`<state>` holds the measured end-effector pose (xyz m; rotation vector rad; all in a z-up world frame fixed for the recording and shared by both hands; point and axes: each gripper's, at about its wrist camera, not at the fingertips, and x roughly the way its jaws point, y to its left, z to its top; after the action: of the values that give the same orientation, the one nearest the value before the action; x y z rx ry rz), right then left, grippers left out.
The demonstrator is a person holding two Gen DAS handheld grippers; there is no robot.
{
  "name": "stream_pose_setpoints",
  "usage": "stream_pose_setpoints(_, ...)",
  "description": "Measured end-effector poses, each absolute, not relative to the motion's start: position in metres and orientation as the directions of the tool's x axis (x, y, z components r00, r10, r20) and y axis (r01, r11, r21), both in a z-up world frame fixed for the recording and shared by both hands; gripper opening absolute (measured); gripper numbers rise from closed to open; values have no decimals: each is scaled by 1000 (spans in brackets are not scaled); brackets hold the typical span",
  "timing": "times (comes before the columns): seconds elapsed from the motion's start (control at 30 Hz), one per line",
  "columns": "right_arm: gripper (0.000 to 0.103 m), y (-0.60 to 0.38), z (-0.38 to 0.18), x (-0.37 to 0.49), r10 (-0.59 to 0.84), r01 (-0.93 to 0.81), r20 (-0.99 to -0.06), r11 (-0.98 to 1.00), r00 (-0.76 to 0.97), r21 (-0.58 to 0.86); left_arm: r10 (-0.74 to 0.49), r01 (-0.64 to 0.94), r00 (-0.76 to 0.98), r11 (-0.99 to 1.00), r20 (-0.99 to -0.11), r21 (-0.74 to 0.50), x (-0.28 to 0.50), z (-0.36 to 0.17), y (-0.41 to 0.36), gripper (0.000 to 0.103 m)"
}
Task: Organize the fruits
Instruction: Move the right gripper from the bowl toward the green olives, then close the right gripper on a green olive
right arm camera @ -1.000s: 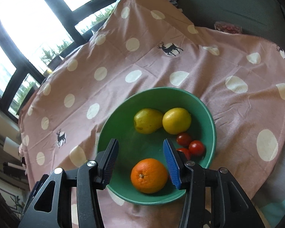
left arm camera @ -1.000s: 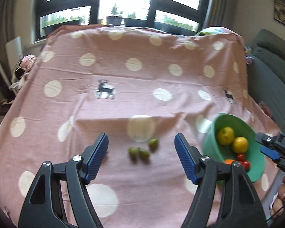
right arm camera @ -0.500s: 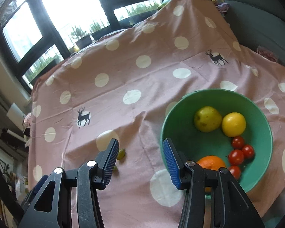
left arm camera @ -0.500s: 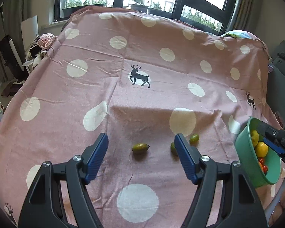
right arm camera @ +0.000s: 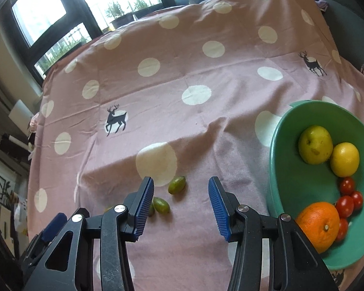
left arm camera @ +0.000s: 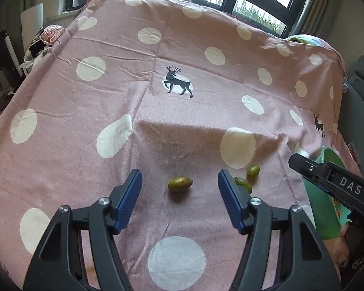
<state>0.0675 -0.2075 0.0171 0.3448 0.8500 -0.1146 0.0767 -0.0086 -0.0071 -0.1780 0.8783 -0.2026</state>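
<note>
Left claw [left arm camera: 179, 202], blue pads spread wide and holding nothing, hovers over a table draped in a pink cloth [left arm camera: 182, 111] with white dots and deer prints. One small green fruit [left arm camera: 180, 183] lies on the cloth between the pads, touching neither. At 3 o'clock from it, a second green fruit [left arm camera: 243, 184] lies just beyond the right pad, partly hidden by it, and a third [left arm camera: 252, 170] sits near it at 1 o'clock. The right claw's body [left arm camera: 332, 184] enters the left view at 3 o'clock, in front of the green bowl [left arm camera: 321, 201]. Right claw [right arm camera: 180, 208], likewise wide and empty, hovers over the same cloth; one green fruit [right arm camera: 177, 185] lies between its pads and another [right arm camera: 161, 205] beside the left pad at 8 o'clock. In the right view the bowl [right arm camera: 282, 167] stands at 3 o'clock, well apart from the green fruits, and holds a yellow-green apple [right arm camera: 315, 148], a lemon [right arm camera: 344, 159], an orange [right arm camera: 319, 226] and several cherry tomatoes [right arm camera: 344, 202].
</note>
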Motion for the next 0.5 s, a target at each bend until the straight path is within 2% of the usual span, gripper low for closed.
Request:
stream_pose_setpoints(0.23,41,-200,-4,91,77,215,-788,942,611,258,-273,81,572,957,-773,-278,92,-23,-6,53)
stream_pose_setpoints(0.37,32,-199,-21,106,72,237,-818,940,570,248,-279,74,538,956,-795,-285,101,-34,-7,51)
stream_pose_setpoints(0.5,30,-202,-32,113,81,251,-830,933,552,258,-262,69,519,962,-814,-265,106,-42,-10,50)
